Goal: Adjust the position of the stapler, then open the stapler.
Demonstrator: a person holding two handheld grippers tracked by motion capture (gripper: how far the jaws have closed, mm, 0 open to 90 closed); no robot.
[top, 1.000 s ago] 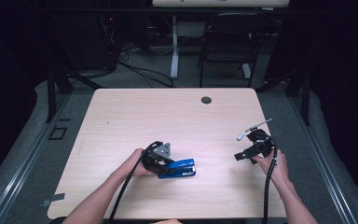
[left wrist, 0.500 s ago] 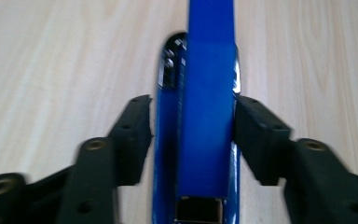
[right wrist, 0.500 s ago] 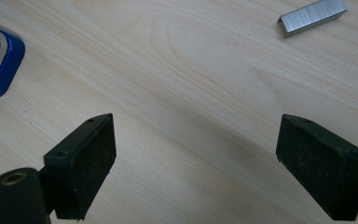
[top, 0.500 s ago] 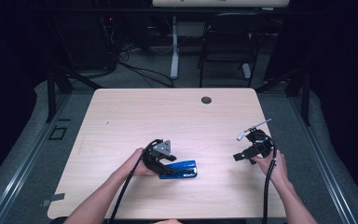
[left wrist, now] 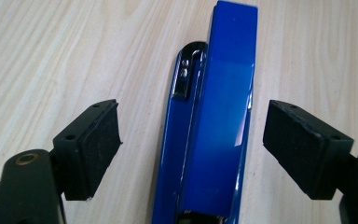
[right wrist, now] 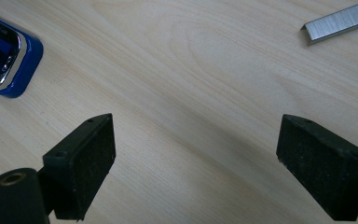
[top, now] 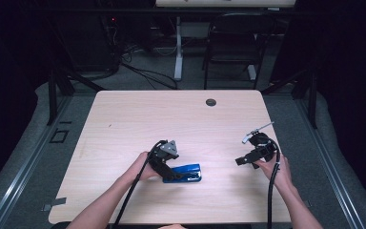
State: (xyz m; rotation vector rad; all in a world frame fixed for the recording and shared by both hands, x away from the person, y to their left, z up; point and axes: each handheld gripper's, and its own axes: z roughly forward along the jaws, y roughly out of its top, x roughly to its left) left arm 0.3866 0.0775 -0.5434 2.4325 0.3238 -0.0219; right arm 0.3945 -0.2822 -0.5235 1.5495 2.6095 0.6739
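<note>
A blue stapler (top: 185, 172) lies flat on the wooden table (top: 124, 124), near the front edge and a little left of its middle, as the left gripper (top: 170, 172) settles over it. Seen along the left gripper view, the stapler (left wrist: 209, 121) runs lengthwise between the two black jaws, which stand spread to either side of it with bare wood showing in each gap; neither pad (left wrist: 100, 140) touches the blue body. The grasp, by this evidence, is lined up but not made: closing on the stapler and whatever follows are all left to do.

Toward the right edge of the table the right gripper (top: 242, 161) is held low above the surface, jaws released and wide, with nothing between them. In the right gripper view a strip of staples (right wrist: 338, 21) lies on the wood at the top right, well apart from the jaws, while one end of the stapler (right wrist: 9, 65), chrome showing inside its blue shell, sits at the far left. The strip looks untouched, which suggests that any loading of the stapler has not begun.

The person's left forearm comes in from the front edge at a slant, the left hand (top: 143, 167) wrapped round the gripper's handle and tipping it forward and down onto the stapler. The right hand (top: 276, 169) grips its tool from behind, wrist nearly straight, jaws pointing left across the table towards the stapler. A cable (top: 269, 200) trails back from it to the front edge.
</note>
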